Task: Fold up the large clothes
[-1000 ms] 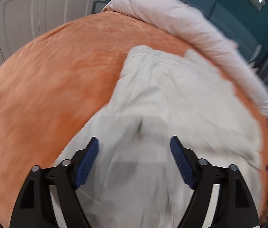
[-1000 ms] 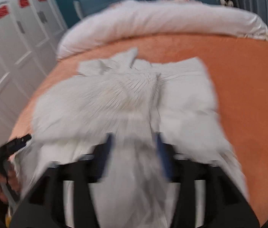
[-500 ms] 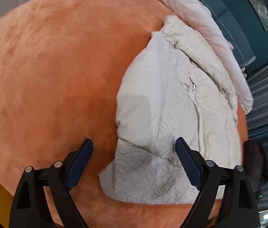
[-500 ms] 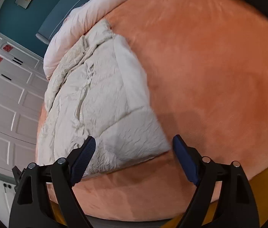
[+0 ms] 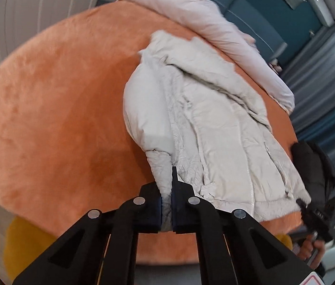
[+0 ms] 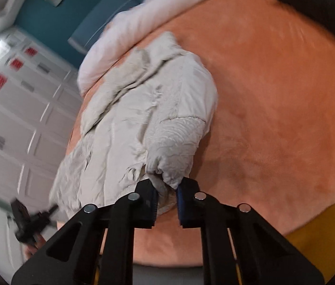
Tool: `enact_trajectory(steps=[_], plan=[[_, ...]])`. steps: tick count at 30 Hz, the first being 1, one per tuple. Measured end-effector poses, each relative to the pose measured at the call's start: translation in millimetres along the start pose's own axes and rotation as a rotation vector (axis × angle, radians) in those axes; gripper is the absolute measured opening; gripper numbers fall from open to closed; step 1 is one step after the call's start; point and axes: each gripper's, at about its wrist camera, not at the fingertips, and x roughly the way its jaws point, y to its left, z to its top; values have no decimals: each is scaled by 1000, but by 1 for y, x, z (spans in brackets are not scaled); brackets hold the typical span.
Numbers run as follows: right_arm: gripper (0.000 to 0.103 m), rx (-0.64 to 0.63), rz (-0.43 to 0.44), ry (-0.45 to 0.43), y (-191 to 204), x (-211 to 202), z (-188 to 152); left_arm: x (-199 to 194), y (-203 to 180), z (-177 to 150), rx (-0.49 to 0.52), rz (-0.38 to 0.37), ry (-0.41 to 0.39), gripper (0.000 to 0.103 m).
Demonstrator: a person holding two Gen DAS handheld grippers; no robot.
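Jacket [image 5: 217,128], pale grey and padded, lies on the orange plush bedspread [image 5: 55,118]. Left gripper [image 5: 166,204] pinches one cuff; right gripper [image 6: 166,199], closing, clamps the other. White wardrobe doors [image 6: 13,118] and a teal wall [image 6: 48,11] stand behind.

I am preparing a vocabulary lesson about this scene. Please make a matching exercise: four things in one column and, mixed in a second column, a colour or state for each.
Things:
1. padded jacket
2. bed cover
3. left tongs
4. rolled duvet

Descriptions:
A. orange and plush
B. pale pink, at the far end of the bed
C. off-white, lying crumpled on the bed
D. black, shut on a jacket cuff

Pairs: 1-C, 2-A, 3-D, 4-B
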Motion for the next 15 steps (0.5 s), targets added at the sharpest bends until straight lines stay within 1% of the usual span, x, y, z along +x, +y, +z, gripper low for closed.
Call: enact_trajectory(steps=[2, 3, 5, 7, 8, 9, 11, 12, 13, 15], plan=[[11, -72, -25, 41, 7, -17, -10, -19, -5, -14, 36, -2, 22, 3], [11, -132, -46, 85, 11, -30, -21, -31, -7, -26, 61, 2, 45, 3], [11, -192, -68, 149, 14, -46, -36, -51, -7, -51, 94, 6, 102, 3], [11, -228, -88, 249, 10, -71, -62, -79, -7, -86, 113, 5, 186, 2], [11, -237, -95, 306, 8, -83, -79, -86, -7, -97, 114, 4, 203, 2], [10, -236, -96, 336, 5, -94, -92, -100, -6, -114, 112, 9, 226, 2], [10, -210, -97, 382, 0, -108, -114, -113, -1, -135, 68, 23, 240, 2], [10, -178, -87, 388, -3, -115, -124, -118, 5, -147, 4, 21, 245, 2], [11, -150, -70, 380, -4, -120, -129, -119, 8, -152, -38, 23, 241, 2], [10, -147, -58, 349, -1, -124, -124, -120, 8, -150, -78, 22, 222, 2]])
